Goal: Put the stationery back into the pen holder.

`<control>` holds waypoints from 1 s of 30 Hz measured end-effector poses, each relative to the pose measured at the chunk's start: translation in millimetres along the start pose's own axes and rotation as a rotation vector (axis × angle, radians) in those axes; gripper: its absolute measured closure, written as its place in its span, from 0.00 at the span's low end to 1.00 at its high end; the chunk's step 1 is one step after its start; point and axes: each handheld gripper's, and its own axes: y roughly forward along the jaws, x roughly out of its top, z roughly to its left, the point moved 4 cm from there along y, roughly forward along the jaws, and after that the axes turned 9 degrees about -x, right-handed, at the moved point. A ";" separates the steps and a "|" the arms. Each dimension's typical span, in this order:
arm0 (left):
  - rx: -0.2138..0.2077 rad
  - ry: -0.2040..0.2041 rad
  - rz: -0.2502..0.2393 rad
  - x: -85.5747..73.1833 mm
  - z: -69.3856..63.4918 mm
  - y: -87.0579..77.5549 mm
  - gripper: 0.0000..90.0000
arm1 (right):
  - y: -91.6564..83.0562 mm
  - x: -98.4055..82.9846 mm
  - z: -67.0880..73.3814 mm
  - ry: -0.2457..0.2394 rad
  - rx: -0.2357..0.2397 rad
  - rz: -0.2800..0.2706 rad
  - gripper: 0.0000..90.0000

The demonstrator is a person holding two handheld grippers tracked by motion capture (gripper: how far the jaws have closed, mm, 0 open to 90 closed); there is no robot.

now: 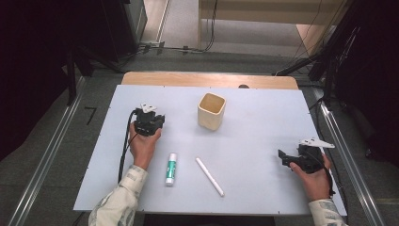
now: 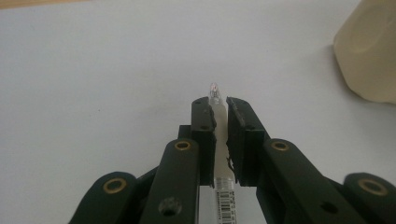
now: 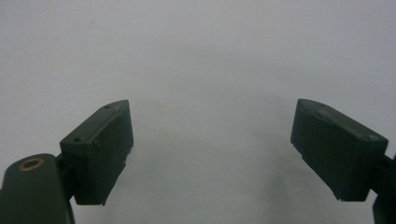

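My left gripper (image 2: pixel 217 106) is shut on a thin clear pen (image 2: pixel 223 183) with a barcode label, and the pen's tip pokes out past the jaw ends. In the high view the left gripper (image 1: pixel 149 120) is at the left of the white table (image 1: pixel 263 117), left of a cream square cup (image 1: pixel 211 110). That cup (image 2: pixel 369 51) shows at the upper right of the left gripper view. My right gripper (image 3: pixel 210 135) is open over bare table with nothing between its jaws. In the high view the right gripper (image 1: pixel 285 158) is near the table's right edge, pointing left.
A glue stick (image 1: pixel 171 168) with a green label lies near the front, right of the left forearm. A white pen (image 1: pixel 210 176) lies slantwise beside it toward the middle. Metal rails run along both sides of the table.
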 end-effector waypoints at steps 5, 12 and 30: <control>-0.021 -0.003 -0.014 6.8 -5.4 -4.7 0.92 | 0.1 0.2 0.6 0.001 -0.001 0.000 0.13; -0.050 0.016 -0.031 21.3 -21.5 -8.3 0.92 | 0.3 0.6 0.9 0.000 0.000 0.001 0.13; -0.119 0.047 -0.043 51.6 -55.2 -7.1 0.92 | -0.2 0.8 0.1 0.002 0.005 -0.002 0.13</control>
